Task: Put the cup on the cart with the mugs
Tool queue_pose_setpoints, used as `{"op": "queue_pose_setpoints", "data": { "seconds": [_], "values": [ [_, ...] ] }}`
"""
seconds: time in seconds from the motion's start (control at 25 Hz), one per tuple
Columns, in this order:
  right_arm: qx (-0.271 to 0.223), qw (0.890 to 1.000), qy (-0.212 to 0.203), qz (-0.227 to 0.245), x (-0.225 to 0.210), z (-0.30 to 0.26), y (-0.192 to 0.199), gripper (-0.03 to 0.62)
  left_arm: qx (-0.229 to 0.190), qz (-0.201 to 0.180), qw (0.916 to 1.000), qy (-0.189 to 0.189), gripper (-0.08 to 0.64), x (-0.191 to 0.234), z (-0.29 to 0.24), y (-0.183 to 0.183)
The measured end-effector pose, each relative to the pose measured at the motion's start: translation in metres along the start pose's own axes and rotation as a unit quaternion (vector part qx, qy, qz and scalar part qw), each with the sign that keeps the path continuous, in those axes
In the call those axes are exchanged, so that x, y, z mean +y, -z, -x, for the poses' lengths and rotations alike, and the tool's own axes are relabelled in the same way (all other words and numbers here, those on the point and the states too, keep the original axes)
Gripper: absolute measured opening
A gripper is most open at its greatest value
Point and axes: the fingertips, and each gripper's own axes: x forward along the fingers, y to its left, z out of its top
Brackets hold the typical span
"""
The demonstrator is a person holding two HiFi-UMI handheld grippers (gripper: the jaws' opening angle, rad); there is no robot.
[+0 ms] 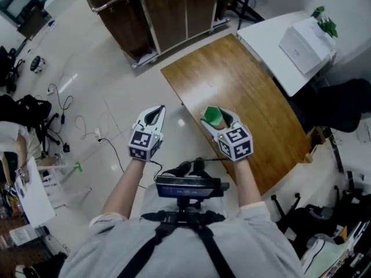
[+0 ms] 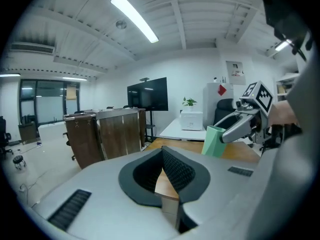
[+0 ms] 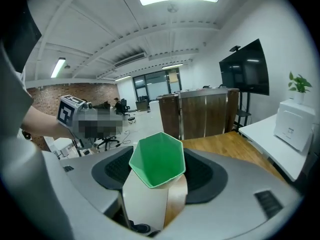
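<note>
While the right gripper (image 1: 217, 120) is pinching the green cup (image 3: 157, 159) across its side walls, over the wooden table (image 1: 249, 86) near its edge, the left gripper (image 1: 153, 116) is hanging empty, jaws pressed together. The cup is looking light, thin-walled and smooth, so probably slippery. Gripping opposite flat facets at mid-height is judged soundest. The cart (image 1: 156, 10) is standing well apart.
</note>
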Motion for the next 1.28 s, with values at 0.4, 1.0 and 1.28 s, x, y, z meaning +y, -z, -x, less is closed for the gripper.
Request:
{"op": "queue_pose_setpoints", "data": {
  "seconds": [0.4, 1.0, 1.28],
  "values": [
    [0.003, 0.997, -0.067, 0.040, 0.013, -0.057, -0.038, 0.318, -0.007, 0.019, 0.9976, -0.066, 0.003, 0.050, 0.008, -0.018],
    [0.016, 0.997, -0.042, 0.055, 0.047, -0.211, -0.123, 0.317, -0.015, -0.001, 0.9988, -0.047, 0.003, 0.228, -0.005, -0.014],
    [0.017, 0.999, -0.017, 0.038, 0.049, -0.274, -0.166, 0.318, -0.020, -0.011, 0.9996, -0.020, 0.003, 0.303, -0.020, -0.023]
  ]
}}
